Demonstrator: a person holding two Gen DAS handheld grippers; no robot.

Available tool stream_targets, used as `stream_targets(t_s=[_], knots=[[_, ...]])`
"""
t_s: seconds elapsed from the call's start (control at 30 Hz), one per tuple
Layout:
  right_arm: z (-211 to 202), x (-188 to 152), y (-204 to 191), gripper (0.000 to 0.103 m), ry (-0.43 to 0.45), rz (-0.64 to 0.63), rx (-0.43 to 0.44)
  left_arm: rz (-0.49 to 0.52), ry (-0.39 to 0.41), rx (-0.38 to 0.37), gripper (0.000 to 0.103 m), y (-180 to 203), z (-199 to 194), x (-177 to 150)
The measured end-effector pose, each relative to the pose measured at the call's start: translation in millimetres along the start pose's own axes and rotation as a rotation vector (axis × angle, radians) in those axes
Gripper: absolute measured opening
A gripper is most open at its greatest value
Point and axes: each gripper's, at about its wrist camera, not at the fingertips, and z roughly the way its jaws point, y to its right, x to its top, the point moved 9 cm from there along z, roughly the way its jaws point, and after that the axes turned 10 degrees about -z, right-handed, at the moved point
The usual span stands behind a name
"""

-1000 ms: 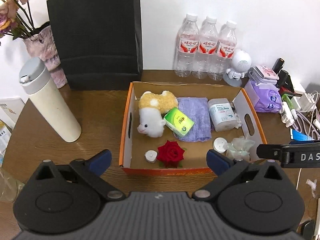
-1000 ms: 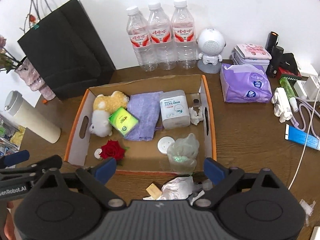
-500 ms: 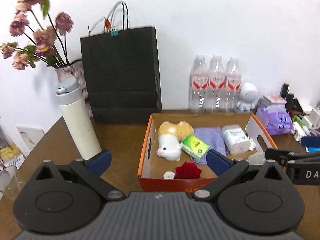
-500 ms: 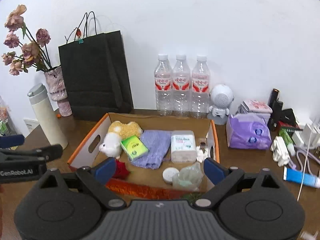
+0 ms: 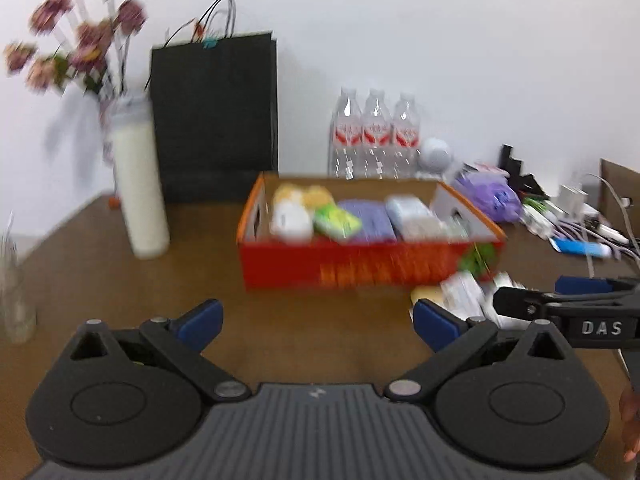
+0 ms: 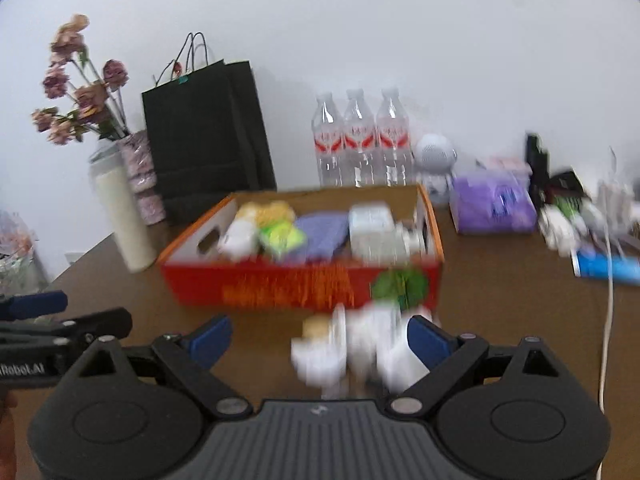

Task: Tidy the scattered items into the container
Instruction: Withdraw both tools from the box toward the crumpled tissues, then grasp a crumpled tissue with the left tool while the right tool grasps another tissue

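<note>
Light: bright, even and diffuse in both of your wrist views; the white wall (image 5: 440,40) shows no glare. Shadows: soft only, one grey smear on the wall left of the flask (image 5: 138,184). Blur: heavy motion smear on the box (image 5: 360,268), its contents, the flowers (image 5: 76,36) and the white clutter (image 6: 356,348); print unreadable. Sharp: gripper bodies at the bottom. Distortion: fisheye bending, dark vignette at the corners.

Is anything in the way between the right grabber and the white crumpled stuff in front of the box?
Nothing visible. The right gripper is open, and the white crumpled stuff lies right ahead on the table, just before the box.
</note>
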Motion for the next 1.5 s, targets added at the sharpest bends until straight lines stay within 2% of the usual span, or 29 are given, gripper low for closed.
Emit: stream_targets(t_s=[0.17, 0.27, 0.3, 0.4, 0.53, 0.6, 0.67, 0.73, 0.77, 0.87, 0.9, 0.93, 1.07, 1.17, 1.23, 1.27, 1.3, 1.33, 1.43, 1.5], knots=[[-54, -71, -10, 0.095, 0.001, 0.032, 0.006, -0.052, -0.036, -0.007, 0.103, -13, -47, -68], [-81, -105, -8, 0.095, -0.006, 0.097, 0.004, -0.058, -0.103, -0.026, 0.103, -13, -69, -99], [-87, -115, -8, 0.095, -0.019, 0.117, 0.004, -0.039, -0.109, -0.041, 0.103, -12, -75, -105], [-101, -133, -9, 0.094, -0.03, 0.093, 0.002, 0.015, -0.091, -0.003, 0.103, -10, -81, -108], [-98, -128, 3, 0.09, -0.02, 0.094, -0.022, 0.043, -0.094, -0.05, 0.103, 6, -62, -97], [-91, -118, 12, 0.087, -0.011, 0.1, -0.03, 0.07, -0.066, -0.07, 0.101, 19, -50, -85], [-83, -105, 22, 0.084, 0.014, 0.113, -0.035, 0.114, -0.045, -0.101, 0.092, 34, -35, -71], [-74, -97, 29, 0.08, 0.015, 0.126, -0.036, 0.142, -0.052, -0.14, 0.065, 50, -17, -60], [-69, -94, 31, 0.075, 0.015, 0.129, -0.03, 0.147, -0.066, -0.159, 0.061, 57, -8, -57], [-54, -84, 36, 0.061, 0.014, 0.106, -0.019, 0.155, -0.077, -0.224, 0.064, 78, 19, -46], [-49, -79, 39, 0.059, 0.018, 0.098, -0.023, 0.162, -0.079, -0.237, 0.073, 85, 28, -43], [-43, -74, 43, 0.059, 0.023, 0.097, -0.028, 0.174, -0.081, -0.244, 0.077, 93, 39, -40], [-20, -54, 58, 0.059, 0.041, 0.118, -0.026, 0.232, -0.083, -0.234, 0.075, 115, 76, -29], [-1, -40, 64, 0.058, 0.048, 0.115, -0.019, 0.228, -0.111, -0.23, 0.063, 120, 103, -24], [10, -33, 66, 0.058, 0.047, 0.113, -0.021, 0.212, -0.154, -0.242, 0.041, 119, 117, -25], [15, -31, 67, 0.058, 0.046, 0.115, -0.016, 0.205, -0.171, -0.244, 0.034, 118, 123, -26], [20, -29, 67, 0.057, 0.042, 0.119, -0.014, 0.201, -0.183, -0.243, 0.021, 117, 126, -27], [26, -29, 68, 0.056, 0.032, 0.124, -0.015, 0.196, -0.19, -0.244, 0.013, 116, 128, -28], [40, -30, 69, 0.045, 0.0, 0.151, -0.008, 0.183, -0.2, -0.252, 0.003, 113, 127, -29], [44, -33, 68, 0.022, -0.015, 0.15, -0.008, 0.178, -0.192, -0.249, 0.001, 111, 122, -28]])
